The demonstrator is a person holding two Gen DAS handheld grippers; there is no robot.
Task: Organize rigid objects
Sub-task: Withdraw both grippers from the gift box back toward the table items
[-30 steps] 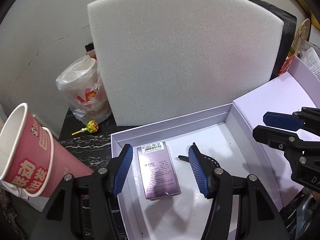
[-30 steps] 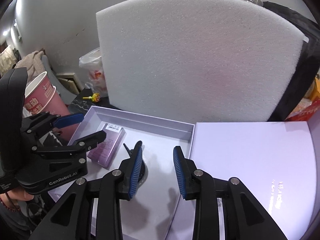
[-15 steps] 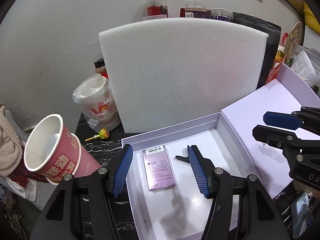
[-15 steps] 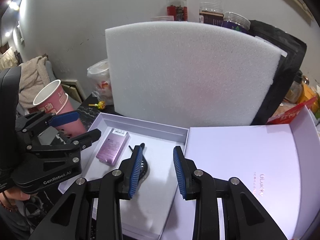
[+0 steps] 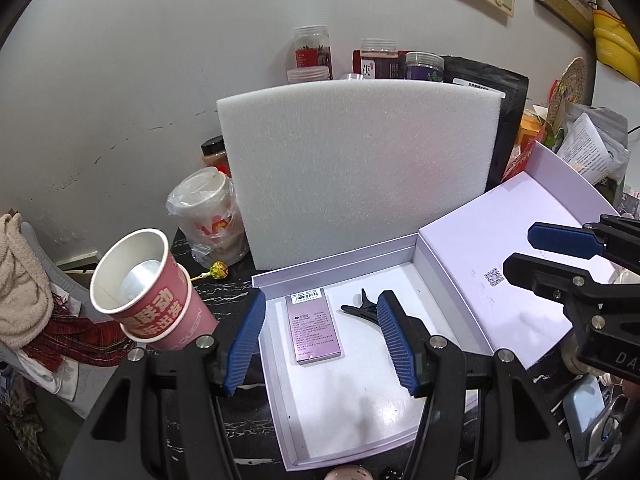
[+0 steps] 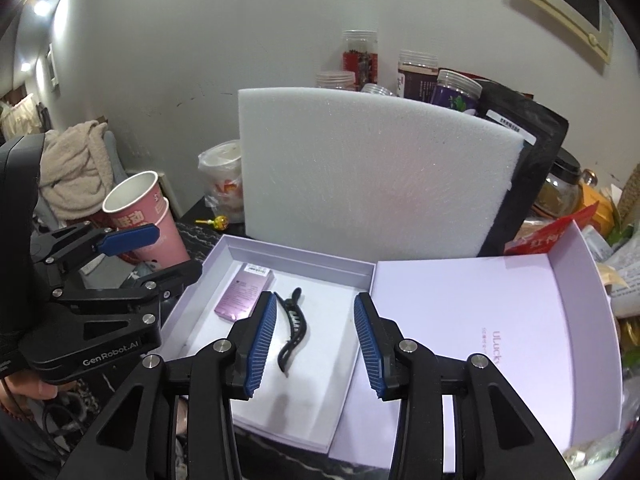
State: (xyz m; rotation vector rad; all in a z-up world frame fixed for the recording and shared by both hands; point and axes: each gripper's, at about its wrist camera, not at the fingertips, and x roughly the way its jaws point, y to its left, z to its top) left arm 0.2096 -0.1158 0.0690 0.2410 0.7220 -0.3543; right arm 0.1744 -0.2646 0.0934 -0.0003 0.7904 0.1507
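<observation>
An open white box (image 5: pixel 448 296) (image 6: pixel 280 250) lies on the dark marble table. Inside it a pink carton (image 5: pixel 316 328) (image 6: pixel 242 294) lies flat at the left, and a black hair clip (image 5: pixel 360 310) (image 6: pixel 292 328) lies to its right. The box's lid (image 5: pixel 500 260) (image 6: pixel 460 320) rests on the right. My left gripper (image 5: pixel 320 340) (image 6: pixel 160 256) hovers open above the carton, apart from it. My right gripper (image 6: pixel 316 344) (image 5: pixel 536 252) hangs over the clip with its jaws opening and nothing between them.
A big white foam sheet (image 5: pixel 360 176) stands upright behind the box. Stacked red paper cups (image 5: pixel 148 292), a bagged cup (image 5: pixel 208 216) and a lollipop (image 5: pixel 218 270) sit to the left. Jars (image 6: pixel 360 56) and a black pouch (image 6: pixel 532 152) crowd the back.
Both grippers have risen and drawn back from the box, so more of the room shows. The right jaws have spread wider. The carton and clip stay in the box.
</observation>
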